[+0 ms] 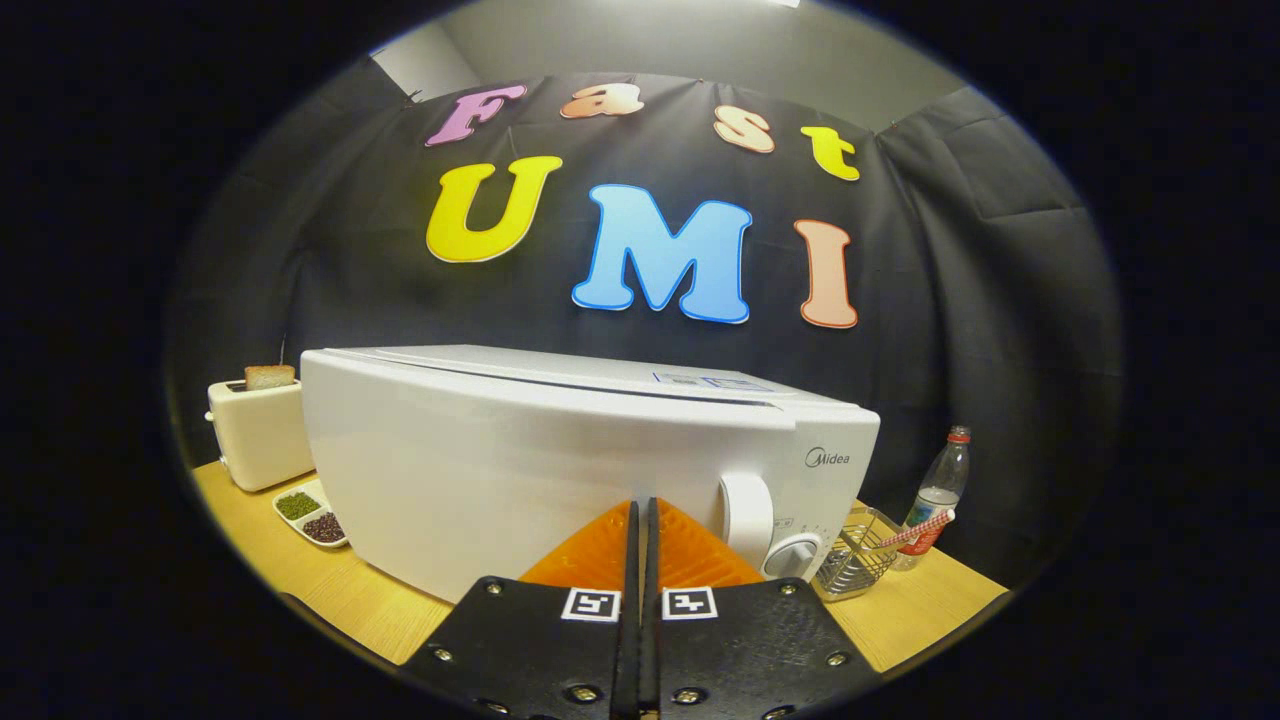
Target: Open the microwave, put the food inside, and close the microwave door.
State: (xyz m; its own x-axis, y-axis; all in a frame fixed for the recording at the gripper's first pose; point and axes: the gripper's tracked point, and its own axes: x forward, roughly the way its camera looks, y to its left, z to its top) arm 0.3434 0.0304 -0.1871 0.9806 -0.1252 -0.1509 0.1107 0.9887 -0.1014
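One wooden table (905, 610) carries everything we see, with black cloth walling the booth behind. At ten o'clock from our gripper (641, 505) stands a toaster (258, 432) holding bread (270, 376), then a two-part dish (310, 516). The microwave (520, 470), door closed, sits at twelve, just ahead of our fingers, pressed together on nothing. At two o'clock we find a wire basket (855, 565) and bottle (938, 492) near the table edge

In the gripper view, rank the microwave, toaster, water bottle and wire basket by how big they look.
1. Microwave, largest, just ahead of the shut gripper.
2. Toaster.
3. Water bottle and wire basket: about alike, not ranked.
The microwave sits nearest, which exaggerates its size.
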